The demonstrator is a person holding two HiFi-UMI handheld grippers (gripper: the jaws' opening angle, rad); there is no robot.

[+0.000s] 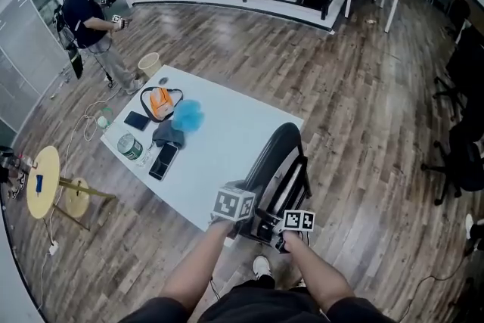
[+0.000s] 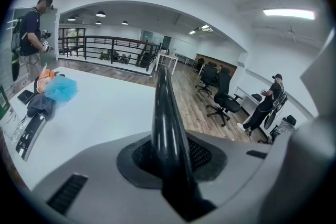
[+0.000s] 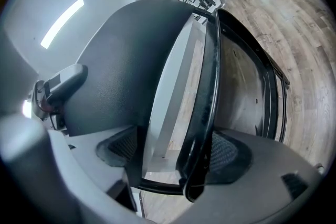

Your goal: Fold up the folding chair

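Both tools are on the folding chair (image 1: pixel 276 163) now. It stands on the wooden floor, tight against the near edge of the white desk (image 1: pixel 227 140), right at the person's feet. The left hand-held gripper (image 2: pixel 169 157) is clamped narrow on the chair's thin black top edge. The right hand-held gripper (image 3: pixel 176 157) has its jaws apart around a black frame tube (image 3: pixel 207 113), and the tube lies against one pad only. Back panel and frame look close together, with a slim gap between them, so this reads as the closing stage, nearly done. The next move probably calls for the right jaws to bite on that tube, then a squeeze inward until everything lies flat. Pinching and a tipping chair are the worries.
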